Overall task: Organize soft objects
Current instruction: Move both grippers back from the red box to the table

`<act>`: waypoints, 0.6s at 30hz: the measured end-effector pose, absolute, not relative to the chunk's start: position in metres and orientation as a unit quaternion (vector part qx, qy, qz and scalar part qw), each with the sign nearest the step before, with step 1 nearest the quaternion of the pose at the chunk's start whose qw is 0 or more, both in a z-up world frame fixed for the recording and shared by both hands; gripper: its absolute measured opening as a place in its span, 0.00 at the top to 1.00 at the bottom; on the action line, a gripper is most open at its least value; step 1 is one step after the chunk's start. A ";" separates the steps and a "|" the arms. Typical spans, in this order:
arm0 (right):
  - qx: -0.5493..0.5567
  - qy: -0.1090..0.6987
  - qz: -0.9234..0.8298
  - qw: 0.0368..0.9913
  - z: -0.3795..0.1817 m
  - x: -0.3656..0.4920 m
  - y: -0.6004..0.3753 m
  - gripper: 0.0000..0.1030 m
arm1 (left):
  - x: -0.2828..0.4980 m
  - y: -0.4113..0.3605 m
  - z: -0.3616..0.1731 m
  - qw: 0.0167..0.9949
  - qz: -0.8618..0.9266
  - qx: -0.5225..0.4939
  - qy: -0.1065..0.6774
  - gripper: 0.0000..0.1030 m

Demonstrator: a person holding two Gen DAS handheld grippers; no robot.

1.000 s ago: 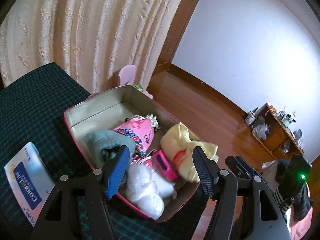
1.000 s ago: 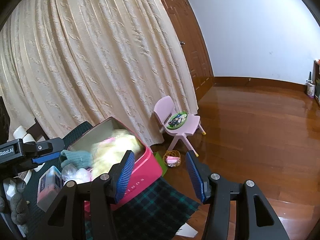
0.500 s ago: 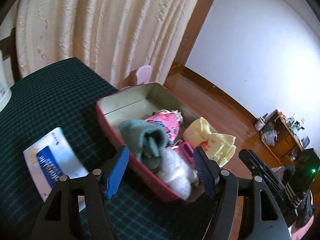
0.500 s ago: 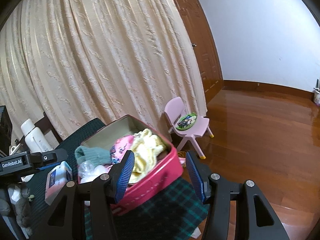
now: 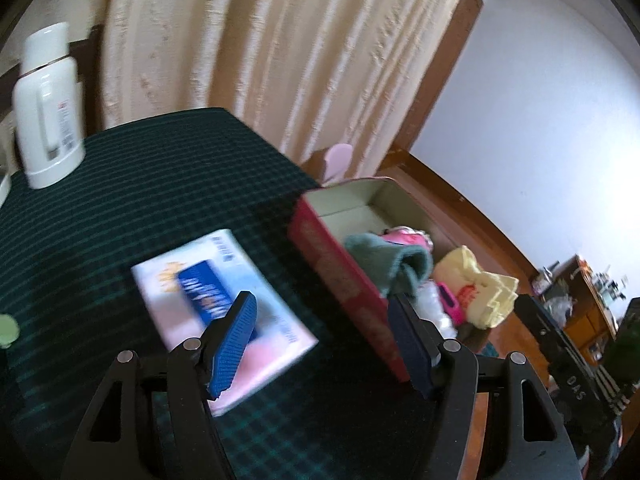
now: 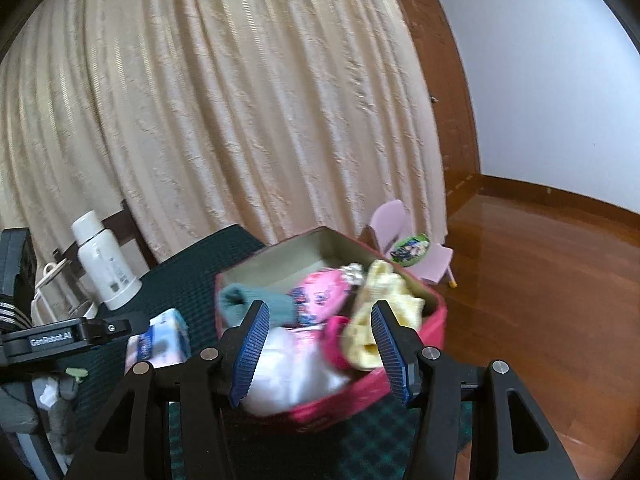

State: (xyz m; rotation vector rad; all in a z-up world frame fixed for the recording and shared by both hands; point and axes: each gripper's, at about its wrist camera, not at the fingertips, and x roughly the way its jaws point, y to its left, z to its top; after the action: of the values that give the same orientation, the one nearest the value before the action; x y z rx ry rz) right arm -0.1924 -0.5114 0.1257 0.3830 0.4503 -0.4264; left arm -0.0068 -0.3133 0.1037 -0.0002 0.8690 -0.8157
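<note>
A pink box (image 5: pixel 332 252) stands on the dark green checked tablecloth (image 5: pixel 140 208), filled with soft things: a teal cloth (image 5: pixel 384 256), a pink patterned pouch (image 5: pixel 404 236), a yellow cloth (image 5: pixel 480 288). My left gripper (image 5: pixel 320 328) is open and empty, hovering over a blue and white tissue pack (image 5: pixel 216 300) just left of the box. My right gripper (image 6: pixel 320 336) is also open and empty, above the near end of the box (image 6: pixel 340 412). Below it lie a white plastic bag (image 6: pixel 296 368), the teal cloth (image 6: pixel 256 304), the pouch (image 6: pixel 320 292) and the yellow cloth (image 6: pixel 384 300).
A white thermos (image 5: pixel 46 108) stands at the far left of the table, before the cream curtain. A small pink chair (image 6: pixel 400 232) sits on the wooden floor behind the box. A grey plush toy (image 6: pixel 20 408) lies at the left edge. The left gripper's body (image 6: pixel 60 340) is beside the tissue pack (image 6: pixel 160 340).
My left gripper swung left, from above the box's contents to above the tissue pack. My right gripper came in over the box, which was off to its left before.
</note>
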 end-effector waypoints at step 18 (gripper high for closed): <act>0.151 0.248 -0.081 0.954 0.128 -0.140 -0.424 0.44 | 0.022 -0.173 0.086 0.872 -0.261 -0.051 0.410 0.33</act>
State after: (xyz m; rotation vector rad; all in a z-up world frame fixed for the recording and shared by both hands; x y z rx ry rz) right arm -0.1400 -0.4242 0.1279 0.3063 0.5039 -0.1647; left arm 0.0218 -0.1729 0.0863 -0.1068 0.8565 -0.5459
